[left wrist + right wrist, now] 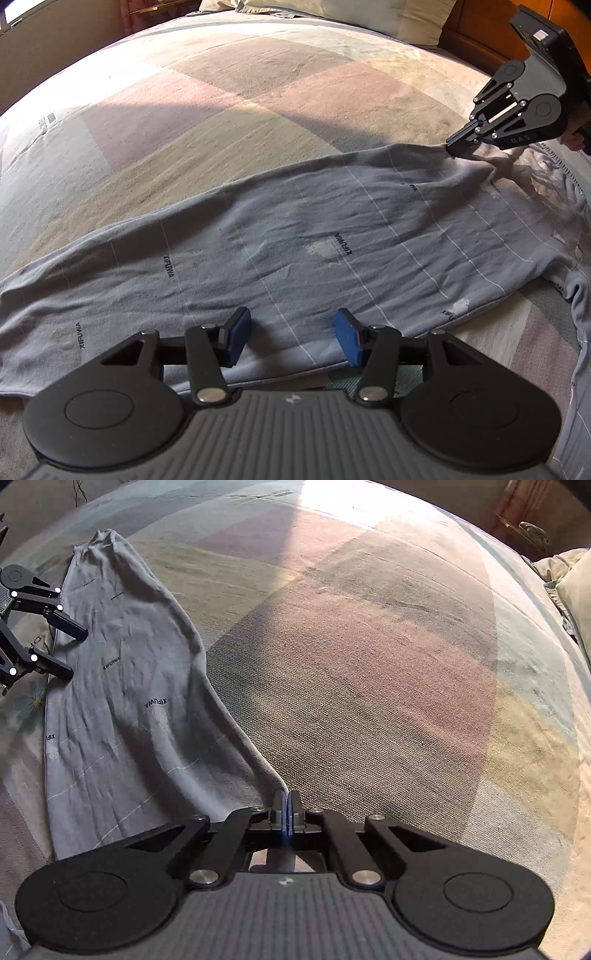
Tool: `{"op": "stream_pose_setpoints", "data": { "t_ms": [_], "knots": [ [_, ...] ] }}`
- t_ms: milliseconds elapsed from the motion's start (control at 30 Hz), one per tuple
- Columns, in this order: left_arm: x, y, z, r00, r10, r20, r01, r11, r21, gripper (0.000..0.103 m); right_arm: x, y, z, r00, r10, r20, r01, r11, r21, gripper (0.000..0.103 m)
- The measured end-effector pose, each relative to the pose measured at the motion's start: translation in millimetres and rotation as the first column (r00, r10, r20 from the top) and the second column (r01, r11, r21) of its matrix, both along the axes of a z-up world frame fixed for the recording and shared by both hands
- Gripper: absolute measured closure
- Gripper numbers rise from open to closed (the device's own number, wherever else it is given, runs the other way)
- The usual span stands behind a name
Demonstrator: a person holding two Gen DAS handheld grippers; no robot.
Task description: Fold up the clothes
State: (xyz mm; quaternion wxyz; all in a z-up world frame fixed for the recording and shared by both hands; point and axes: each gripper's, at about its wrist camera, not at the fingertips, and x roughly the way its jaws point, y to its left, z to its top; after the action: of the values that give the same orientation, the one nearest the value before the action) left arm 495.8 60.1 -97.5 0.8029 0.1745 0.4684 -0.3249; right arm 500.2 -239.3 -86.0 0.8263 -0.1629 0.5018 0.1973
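A grey garment (295,236) with thin white lines and small printed words lies stretched across the bed. My left gripper (293,341) hovers open over its near edge, blue pads (347,341) apart, nothing between them. My right gripper (286,808) is shut on the garment's far edge (258,768), pinching a fold of cloth. In the left wrist view that right gripper (460,144) sits at the garment's upper right corner. The right wrist view shows the garment (122,686) running away to the left, with the left gripper (70,650) open beside it.
The bed cover (221,96) is a patchwork of pink, tan and grey squares. Pillows (406,18) lie at the headboard. A hand (576,136) holds the right gripper. Sunlight falls across the bed (369,524).
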Motion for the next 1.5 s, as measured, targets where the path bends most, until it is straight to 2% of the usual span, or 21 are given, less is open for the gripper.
{"op": "stream_pose_setpoints", "data": {
  "t_ms": [100, 167, 233, 300, 333, 400, 500, 533, 600, 667, 733, 767, 833, 867, 933, 1033, 1133, 1267, 1333, 1400, 1500],
  "knots": [
    [3, 0, 2, 1.0, 0.019, -0.022, -0.019, 1.0, 0.009, 0.051, 2, -11, 1, 0.986, -0.159, 0.057, 0.159, 0.987, 0.009, 0.102],
    [5, -4, 8, 1.0, 0.022, -0.022, -0.022, 1.0, 0.011, 0.051, 1, -20, 5, 0.949, -0.3, 0.099, 0.299, 0.954, 0.03, 0.101],
    [6, -9, 15, 1.0, 0.014, -0.013, -0.014, 1.0, 0.004, 0.051, -7, -26, 17, 0.919, -0.377, 0.111, 0.366, 0.924, 0.109, 0.092],
    [8, -22, 25, 1.0, -0.013, 0.004, 0.013, 1.0, -0.016, 0.051, -25, -27, 29, 0.892, -0.44, 0.106, 0.416, 0.89, 0.188, 0.073],
    [10, -33, 27, 0.999, -0.037, 0.01, 0.037, 0.999, -0.029, 0.051, -36, -25, 33, 0.88, -0.465, 0.102, 0.438, 0.875, 0.208, 0.071],
    [14, -57, 33, 0.996, -0.083, 0.021, 0.085, 0.995, -0.054, 0.051, -61, -17, 34, 0.864, -0.495, 0.096, 0.472, 0.861, 0.188, 0.062],
    [14, -92, 34, 0.987, -0.151, 0.051, 0.154, 0.987, -0.054, 0.051, -96, -7, 25, 0.84, -0.538, 0.065, 0.527, 0.839, 0.137, 0.056],
    [13, -100, 31, 0.985, -0.163, 0.05, 0.165, 0.985, -0.048, 0.051, -108, -8, 21, 0.827, -0.559, 0.057, 0.549, 0.826, 0.13, 0.054],
    [11, -117, 23, 0.981, -0.186, 0.046, 0.188, 0.982, -0.036, 0.051, -130, -8, 12, 0.799, -0.6, 0.041, 0.593, 0.797, 0.114, 0.044],
    [9, -133, 16, 0.977, -0.209, 0.043, 0.21, 0.977, -0.023, 0.049, -149, -10, 2, 0.767, -0.642, 0.018, 0.637, 0.764, 0.104, 0.042],
    [7, -149, 8, 0.973, -0.228, 0.038, 0.229, 0.973, -0.009, 0.049, -158, -16, -8, 0.732, -0.681, -0.013, 0.677, 0.726, 0.12, 0.036],
    [14, -150, 1, 0.985, -0.17, 0.025, 0.17, 0.985, 0.024, 0.047, -162, -19, -10, 0.717, -0.696, -0.013, 0.691, 0.709, 0.142, 0.03],
    [27, -147, 5, 0.998, -0.062, -0.011, 0.062, 0.998, -0.015, 0.049, -169, -23, -12, 0.694, -0.719, -0.012, 0.71, 0.682, 0.177, 0.026],
    [26, -150, 12, 0.998, -0.055, 0.006, 0.055, 0.998, -0.009, 0.053, -171, -23, -10, 0.689, -0.724, -0.007, 0.713, 0.677, 0.183, 0.026],
    [21, -159, 23, 0.996, -0.083, 0.028, 0.083, 0.997, 0.001, 0.053, -178, -22, -2, 0.677, -0.736, 0.01, 0.717, 0.662, 0.216, 0.026],
    [4, -187, 36, 0.982, -0.19, -0.016, 0.19, 0.982, -0.014, 0.05, -194, -20, 10, 0.683, -0.729, 0.031, 0.701, 0.668, 0.249, 0.025],
    [-13, -222, 40, 0.962, -0.27, -0.045, 0.268, 0.962, -0.042, 0.05, -212, -20, 13, 0.695, -0.719, 0.011, 0.695, 0.675, 0.249, 0.025],
    [-27, -269, 33, 0.942, -0.317, -0.107, 0.309, 0.947, -0.085, 0.05, -233, -25, 5, 0.69, -0.724, -0.005, 0.706, 0.671, 0.227, 0.025],
    [-34, -292, 28, 0.932, -0.339, -0.125, 0.328, 0.939, -0.102, 0.05, -240, -29, 0, 0.676, -0.737, -0.011, 0.719, 0.657, 0.224, 0.025],
    [-38, -308, 18, 0.926, -0.355, -0.127, 0.345, 0.934, -0.093, 0.048, -244, -31, -5, 0.669, -0.743, -0.015, 0.725, 0.648, 0.232, 0.023],
    [-27, -317, 8, 0.945, -0.313, -0.09, 0.308, 0.949, -0.07, 0.048, -248, -33, -13, 0.662, -0.749, -0.02, 0.729, 0.638, 0.248, 0.018]
  ]
}}
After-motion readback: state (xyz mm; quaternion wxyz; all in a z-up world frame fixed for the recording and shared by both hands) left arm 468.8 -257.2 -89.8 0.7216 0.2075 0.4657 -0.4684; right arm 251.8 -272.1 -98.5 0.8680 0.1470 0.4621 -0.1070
